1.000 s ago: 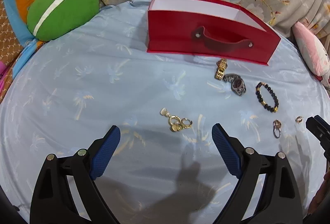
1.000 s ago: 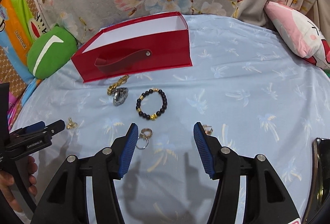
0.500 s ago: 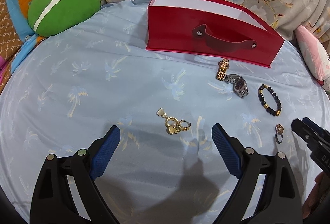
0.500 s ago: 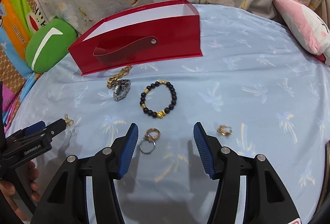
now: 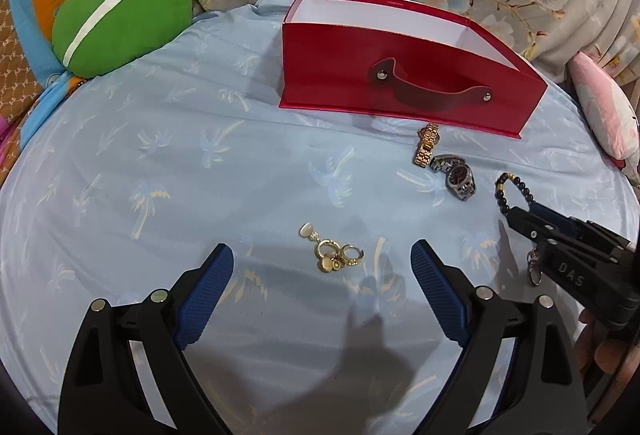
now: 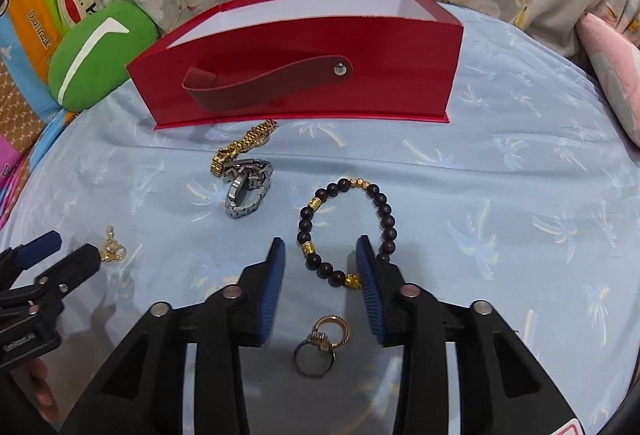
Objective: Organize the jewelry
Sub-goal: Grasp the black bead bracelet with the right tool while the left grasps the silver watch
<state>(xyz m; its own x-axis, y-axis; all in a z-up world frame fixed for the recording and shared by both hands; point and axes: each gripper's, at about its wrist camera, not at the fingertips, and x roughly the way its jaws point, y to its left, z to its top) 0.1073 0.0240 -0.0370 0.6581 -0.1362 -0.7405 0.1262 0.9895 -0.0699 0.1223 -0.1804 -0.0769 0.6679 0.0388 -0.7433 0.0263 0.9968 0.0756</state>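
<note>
A black and gold bead bracelet (image 6: 384, 203) lies on the blue cloth. My right gripper (image 6: 320, 267) is down around its near side and its jaws are closing. The near beads sit between the blue pads; the right pad touches them, the left pad stands apart. Two rings (image 6: 320, 343) lie under that gripper. My left gripper (image 5: 320, 283) stands open just short of a cluster of gold earrings (image 5: 332, 255). Beyond these are a gold watch (image 6: 244, 145), a silver watch (image 6: 246, 191) and an open red box (image 6: 300, 47). In the left wrist view the right gripper (image 5: 520, 217) hides part of the bracelet (image 5: 506, 191).
A green cushion (image 5: 120, 15) lies at the back left and a pink one (image 5: 600, 107) at the right edge. Floral fabric rises behind the red box (image 5: 400, 75). The left gripper (image 6: 74, 247) shows at the right view's left edge, beside the earrings (image 6: 112, 249).
My right gripper has moved forward over the rings to the bracelet, and its jaws have narrowed around the near beads. The left gripper has stayed put and open.
</note>
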